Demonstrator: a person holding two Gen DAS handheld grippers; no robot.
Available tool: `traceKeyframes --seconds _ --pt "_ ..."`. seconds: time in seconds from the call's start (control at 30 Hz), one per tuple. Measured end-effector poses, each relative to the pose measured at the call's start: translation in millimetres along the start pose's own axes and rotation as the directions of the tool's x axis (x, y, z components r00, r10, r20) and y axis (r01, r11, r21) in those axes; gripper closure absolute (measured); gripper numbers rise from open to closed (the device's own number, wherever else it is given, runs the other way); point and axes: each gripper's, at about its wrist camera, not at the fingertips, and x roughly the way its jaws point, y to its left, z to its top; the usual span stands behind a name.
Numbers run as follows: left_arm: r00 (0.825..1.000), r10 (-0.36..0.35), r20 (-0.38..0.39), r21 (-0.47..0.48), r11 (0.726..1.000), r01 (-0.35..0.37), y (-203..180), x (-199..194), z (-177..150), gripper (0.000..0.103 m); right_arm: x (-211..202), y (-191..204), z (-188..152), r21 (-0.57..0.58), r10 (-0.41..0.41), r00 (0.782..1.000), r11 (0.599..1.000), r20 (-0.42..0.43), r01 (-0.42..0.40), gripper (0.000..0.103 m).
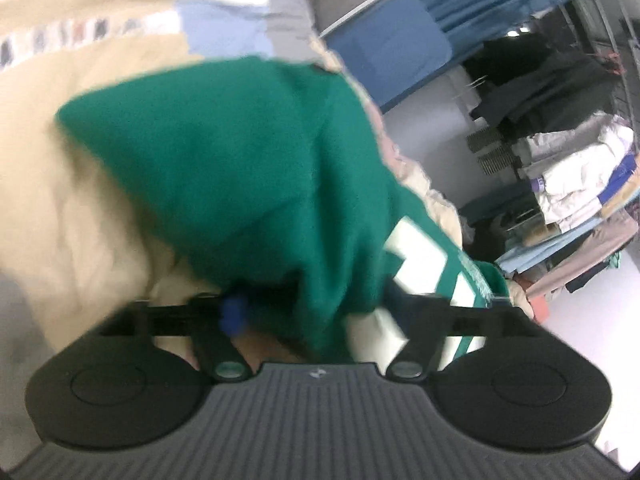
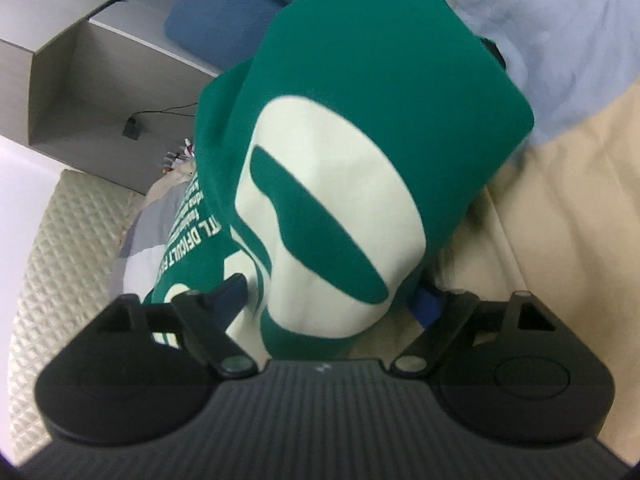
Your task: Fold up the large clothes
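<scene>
Green sweatshirt lies on beige bedding.

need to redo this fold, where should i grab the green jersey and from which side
Grip the green jersey at the folded edge nearest each gripper, coming in low from the near side. There the fabric bunches into a thick bulge between the spread fingers of the right gripper and left gripper, while the far part lies flat on the beige bedding.

Grey shelf unit; clothes rack.
</scene>
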Motion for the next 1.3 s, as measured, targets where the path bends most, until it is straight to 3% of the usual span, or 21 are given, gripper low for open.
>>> traceKeyframes --seconds 0.1,0.17,0.27,0.43,0.53,0.6,0.67,0.7,0.83,0.97,1.3 --pt "1.0 -0.019 -0.023 -0.124 0.992 0.016 17.7 7.5 -2.0 0.003 14.6 -1.9 5.3 0.011 0.01 0.999 1.0 0.048 -0.01 0.014" --pt "0.998 -0.058 -0.023 -0.194 0.98 0.052 29.7 17.9 -0.8 0.001 25.5 -5.4 8.8 0.042 0.02 0.997 0.999 0.072 -0.023 0.003" --pt "0.996 -0.091 0.013 -0.256 0.962 0.091 37.2 30.4 1.7 0.0 40.4 1.8 12.3 0.014 0.025 0.994 1.0 0.103 -0.026 0.0" --pt "0.989 -0.136 0.055 -0.329 0.933 0.147 46.0 51.0 6.1 0.0 55.0 1.5 21.6 0.002 0.029 0.989 1.0 0.145 -0.03 0.0" --pt "0.987 -0.138 0.077 -0.328 0.932 0.156 46.4 57.6 8.8 0.0 63.1 2.3 32.0 -0.019 0.041 0.989 0.999 0.144 -0.038 0.0" --pt "0.987 -0.13 0.09 -0.306 0.94 0.151 42.0 59.0 9.1 0.011 64.4 4.1 36.7 -0.034 0.054 0.989 0.998 0.14 -0.049 0.001" --pt "0.988 -0.116 0.103 -0.27 0.953 0.14 35.6 56.1 8.7 0.029 63.3 4.9 42.5 -0.06 0.088 0.986 0.995 0.139 -0.081 0.018" --pt "0.989 -0.107 0.103 -0.249 0.96 0.129 32.2 54.4 9.8 0.038 61.5 4.9 45.8 -0.068 0.112 0.985 0.992 0.132 -0.104 0.035" --pt "0.989 -0.1 0.105 -0.186 0.975 0.118 19.8 45.5 10.7 0.055 48.1 11.5 52.9 -0.121 0.142 0.983 0.984 0.117 -0.128 0.055" --pt "0.988 -0.11 0.105 -0.164 0.978 0.126 10.8 29.8 12.6 0.062 25.5 24.9 54.8 -0.159 0.165 0.978 0.977 0.129 -0.144 0.063" --pt "0.987 -0.146 0.073 -0.124 0.98 0.154 -30.4 -45.4 -9.7 0.061 -59.1 56.3 49.8 -0.284 0.236 0.96 0.941 0.15 -0.187 0.069"
